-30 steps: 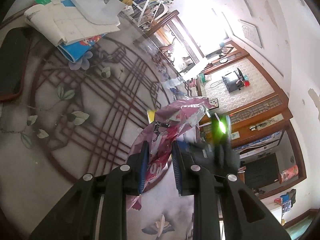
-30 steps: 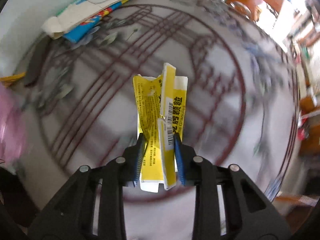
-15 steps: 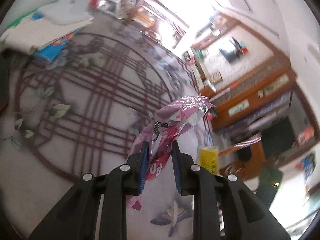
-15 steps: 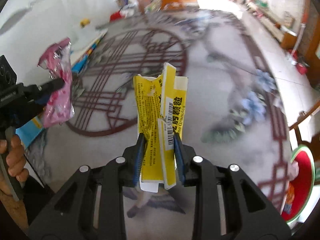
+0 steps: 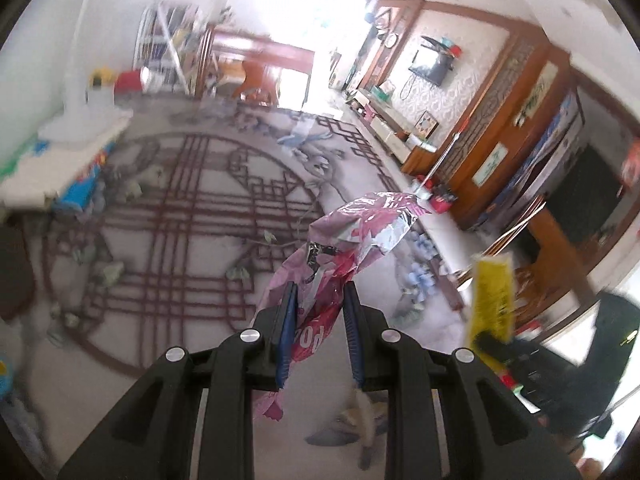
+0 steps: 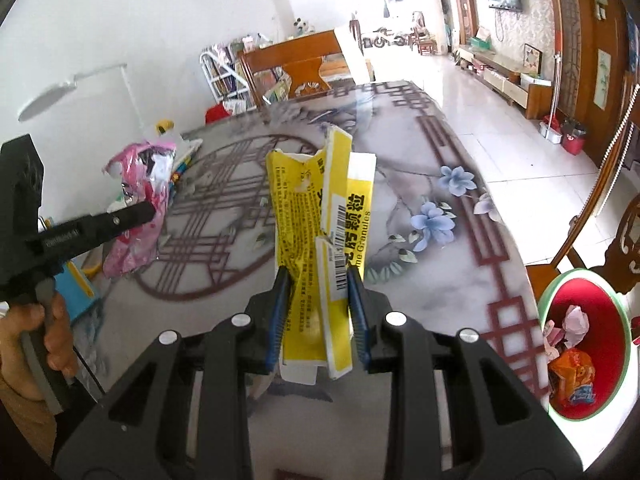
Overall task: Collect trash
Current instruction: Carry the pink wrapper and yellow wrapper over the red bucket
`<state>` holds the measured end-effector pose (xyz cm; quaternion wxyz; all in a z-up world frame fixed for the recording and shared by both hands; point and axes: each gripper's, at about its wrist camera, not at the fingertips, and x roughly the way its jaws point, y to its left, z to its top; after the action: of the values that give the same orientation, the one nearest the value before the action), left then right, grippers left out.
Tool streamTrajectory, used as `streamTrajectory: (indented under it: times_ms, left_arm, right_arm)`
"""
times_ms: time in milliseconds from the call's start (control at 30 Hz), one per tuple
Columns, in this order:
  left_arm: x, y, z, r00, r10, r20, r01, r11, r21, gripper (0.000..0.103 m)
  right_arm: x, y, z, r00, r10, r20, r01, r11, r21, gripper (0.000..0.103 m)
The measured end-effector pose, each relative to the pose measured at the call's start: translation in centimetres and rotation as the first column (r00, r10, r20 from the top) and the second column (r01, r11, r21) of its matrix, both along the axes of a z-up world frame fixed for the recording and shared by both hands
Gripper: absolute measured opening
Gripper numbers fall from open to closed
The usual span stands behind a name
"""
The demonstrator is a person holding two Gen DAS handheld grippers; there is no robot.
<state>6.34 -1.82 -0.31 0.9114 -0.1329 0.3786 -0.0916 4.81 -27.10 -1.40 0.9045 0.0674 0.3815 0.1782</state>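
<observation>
My left gripper (image 5: 318, 316) is shut on a crumpled pink foil wrapper (image 5: 360, 228) and holds it above the patterned table. The wrapper also shows in the right wrist view (image 6: 138, 196), at the left. My right gripper (image 6: 318, 300) is shut on a flattened yellow medicine box (image 6: 320, 216), held upright over the table. That box shows blurred in the left wrist view (image 5: 492, 300), at the right. A red trash bin with a green rim (image 6: 618, 320) stands on the floor below the table's right edge, with several wrappers inside.
The table (image 6: 460, 280) has a marble-look top with a dark red lattice pattern and blue flowers. Books and papers (image 5: 60, 160) and a white lamp base (image 5: 88, 108) lie at its far left. A wooden chair (image 6: 616, 216) stands by the bin.
Both grippers have swung right, away from the table's middle toward its right edge, each still holding its piece. The red bin has come fully into the right wrist view.
</observation>
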Motion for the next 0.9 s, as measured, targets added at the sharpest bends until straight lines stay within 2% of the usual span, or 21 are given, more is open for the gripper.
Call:
streamTrajectory:
  times_ms: [133,300,633,900]
  left_arm:
    - [-0.7,-1.5,0.9,1.000,0.000,0.029,-0.002,0.998,0.066,0.021]
    - [-1.8,-4.3,1.9,0.996,-0.018,0.090,0.005,0.990,0.139,0.021]
    - [-3.2,-9.3,0.9,0.996,-0.064,0.059,0.057,0.991,0.119,0.021]
    - [-3.2,-11.8,1.3,0.996,-0.076,0.051,0.071,0.992,0.103,0.022]
  right_arm:
    - [-0.4,-1.5,-0.4,1.000,-0.014,-0.010,0.014,1.000,0.023,0.029]
    - [-1.5,-3.6,0.1,0.998,-0.062,0.027,0.061,0.998,0.033,0.029]
    - [-2.1,-7.4,0.0,0.989,-0.144,0.018,0.141,0.982,0.125,0.029]
    - [-2.3,-9.1,-0.3,0.987,-0.159,0.001,0.156,0.969,0.189,0.029]
